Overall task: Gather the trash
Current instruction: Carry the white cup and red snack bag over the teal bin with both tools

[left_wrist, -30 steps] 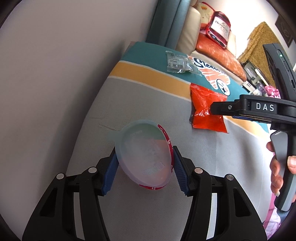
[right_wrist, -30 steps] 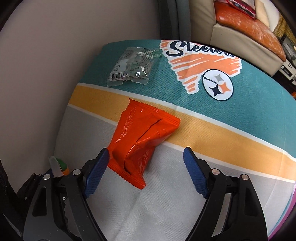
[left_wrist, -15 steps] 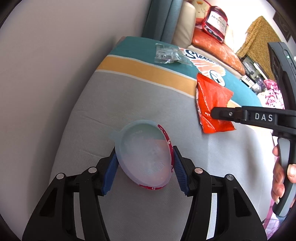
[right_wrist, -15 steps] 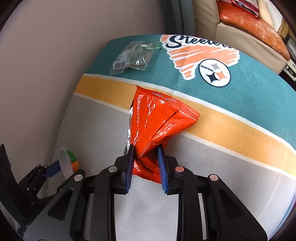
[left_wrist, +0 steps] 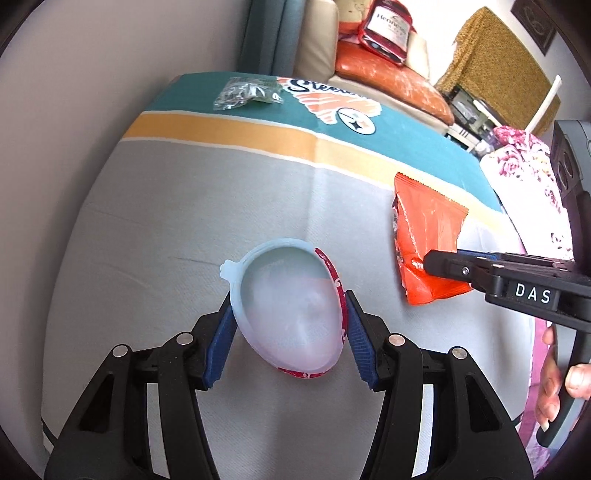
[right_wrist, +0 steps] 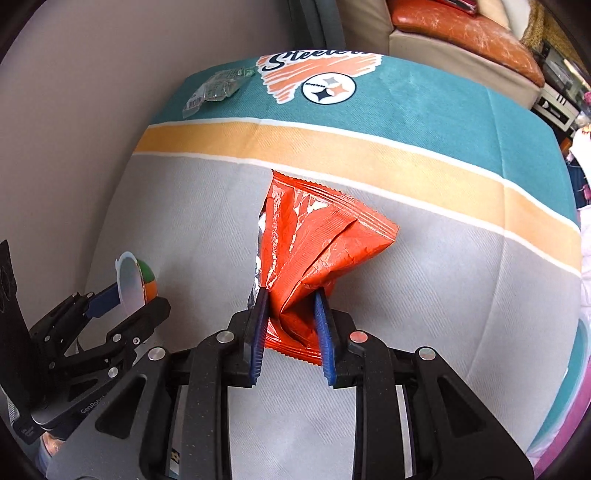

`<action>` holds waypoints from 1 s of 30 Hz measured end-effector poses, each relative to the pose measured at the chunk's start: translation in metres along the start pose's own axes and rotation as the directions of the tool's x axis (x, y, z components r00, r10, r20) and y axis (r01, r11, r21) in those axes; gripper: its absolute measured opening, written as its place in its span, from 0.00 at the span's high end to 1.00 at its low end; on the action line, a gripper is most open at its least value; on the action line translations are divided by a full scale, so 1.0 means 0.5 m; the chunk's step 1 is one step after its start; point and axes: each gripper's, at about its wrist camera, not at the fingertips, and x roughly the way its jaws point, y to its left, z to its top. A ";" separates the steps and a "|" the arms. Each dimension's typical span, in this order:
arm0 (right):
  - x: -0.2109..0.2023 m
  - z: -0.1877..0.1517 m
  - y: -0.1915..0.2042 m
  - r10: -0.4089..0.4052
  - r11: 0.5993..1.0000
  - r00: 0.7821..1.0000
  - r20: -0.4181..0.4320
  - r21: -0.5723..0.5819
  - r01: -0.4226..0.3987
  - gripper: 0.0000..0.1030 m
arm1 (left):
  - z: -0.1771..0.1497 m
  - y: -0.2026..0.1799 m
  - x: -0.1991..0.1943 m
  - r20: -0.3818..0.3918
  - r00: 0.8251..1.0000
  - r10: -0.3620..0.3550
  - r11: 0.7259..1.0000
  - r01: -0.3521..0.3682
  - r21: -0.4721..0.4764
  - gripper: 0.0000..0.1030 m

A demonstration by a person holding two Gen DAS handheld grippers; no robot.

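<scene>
"Steelers" on the cloth (right_wrist: 424, 110), "DAS" on the right tongs (left_wrist: 443, 266), "Hennessy" on the red bag (left_wrist: 386, 31).

The right gripper (right_wrist: 291, 325), at the bottom centre of the frame, has its blue-padded fingers (right_wrist: 258, 328) pinched on the lower end of a crumpled orange snack wrapper (right_wrist: 314, 240), whose silver lining shows along its left edge; the jaws have just been closing on it. The wrapper stands over a worktop (right_wrist: 184, 221) covered by a grey, yellow and teal cloth with a Steelers logo (right_wrist: 328, 88) near the top. A clear plastic packet (right_wrist: 218, 88) lies at the upper left on the teal band. At the lower left, the left gripper (right_wrist: 125, 295) holds a translucent lid (right_wrist: 129, 280).
</scene>
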 end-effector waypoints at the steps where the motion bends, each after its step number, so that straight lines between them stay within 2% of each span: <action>1: -0.005 -0.010 -0.004 -0.001 1.000 1.000 0.003 0.001 0.001 0.77 | -0.005 -0.012 0.000 -0.003 1.000 -0.005 1.000 0.005 0.008 0.45; 18: -0.106 -0.230 -0.142 0.029 0.993 0.997 0.065 0.116 -0.036 0.77 | -0.111 -0.199 -0.011 -0.073 0.997 -0.026 0.988 0.036 0.152 0.45; 30: -0.170 -0.332 -0.251 0.054 0.974 0.986 0.155 0.209 -0.086 0.77 | -0.155 -0.333 -0.025 -0.096 0.995 -0.017 0.966 0.041 0.257 0.44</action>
